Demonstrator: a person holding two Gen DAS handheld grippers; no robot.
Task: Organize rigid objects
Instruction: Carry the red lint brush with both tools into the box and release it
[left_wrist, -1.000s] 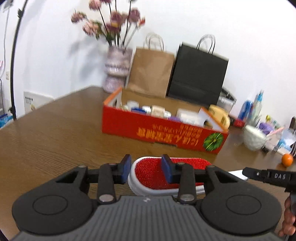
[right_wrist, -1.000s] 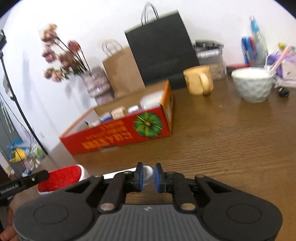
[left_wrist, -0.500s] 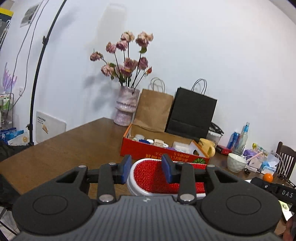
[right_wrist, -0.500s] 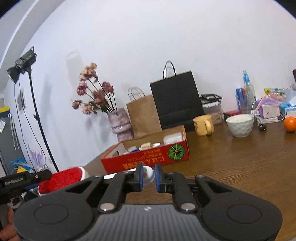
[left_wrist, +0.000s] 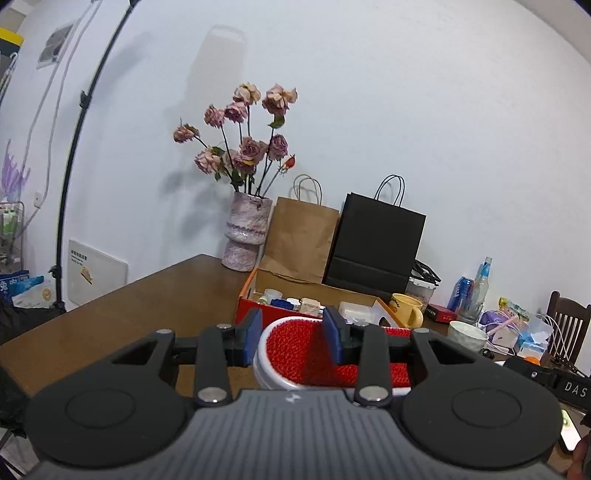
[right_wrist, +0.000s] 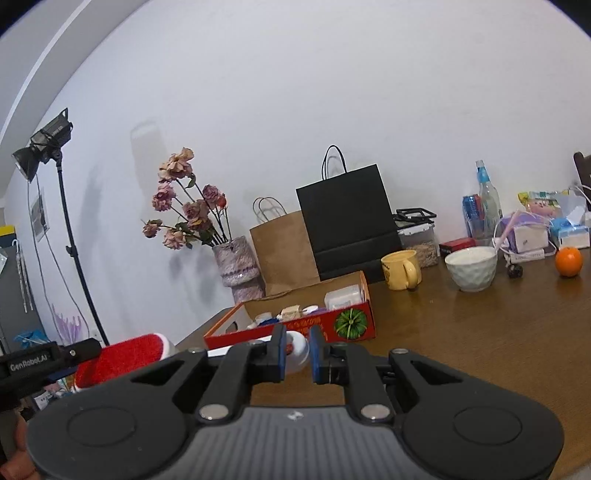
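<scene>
Now both grippers had lifted the red lint brush (left_wrist: 295, 350) off the table (right_wrist: 480, 332): left gripper (left_wrist: 291, 341) pinching its head, right gripper (right_wrist: 297, 354) its white handle end, toward the red box (right_wrist: 332, 323).

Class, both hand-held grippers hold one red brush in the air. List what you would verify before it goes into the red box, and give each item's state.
1. Left hand-held gripper grips the brush head: ok, pads sit on both sides.
2. Right hand-held gripper grips the white handle end: ok.
3. Brush clear of the table: ok, it is lifted.
4. Red box open on top: ok.
5. Free space in the box for the brush: cannot tell; small items already lie inside.
6. Mug beside the box out of the way: ok.
</scene>
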